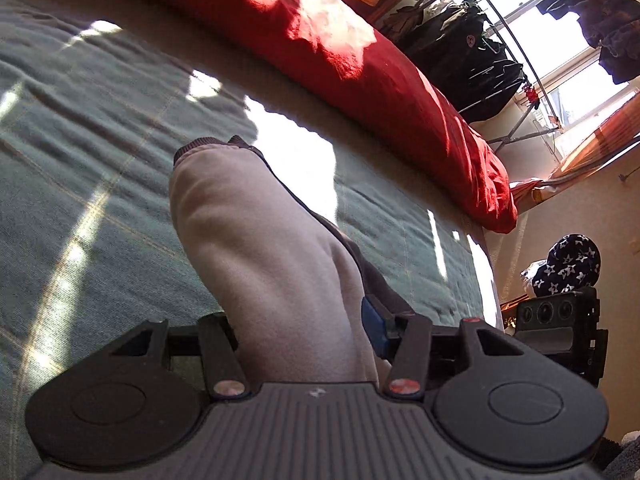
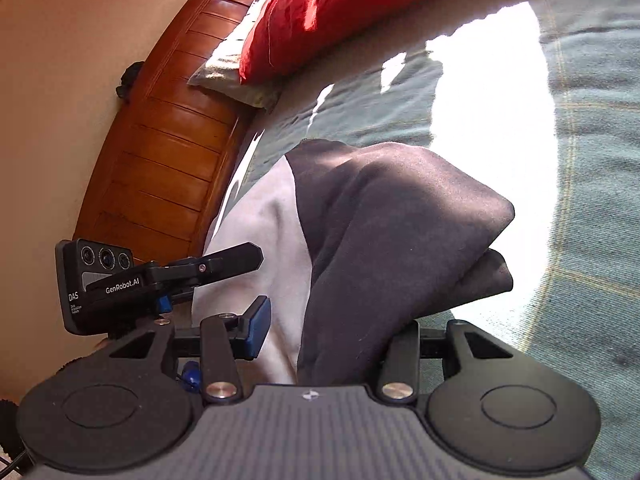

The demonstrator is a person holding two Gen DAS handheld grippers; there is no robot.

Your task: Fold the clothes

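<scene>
Both tongs we hold clenched on one garment: left gripper (image 1: 308, 332) grasps pale fleece sweatshirt (image 1: 260, 248) near its dark cuff, right gripper (image 2: 324, 332) grasps dark part, lifted over green bedspread (image 1: 80, 140).

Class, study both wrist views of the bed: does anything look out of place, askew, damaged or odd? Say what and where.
Nothing is spilled or damaged. The grey-and-black garment hangs bunched between both grippers above the green quilt, not lying flat. The red duvet is heaped along the bed's far side.
</scene>
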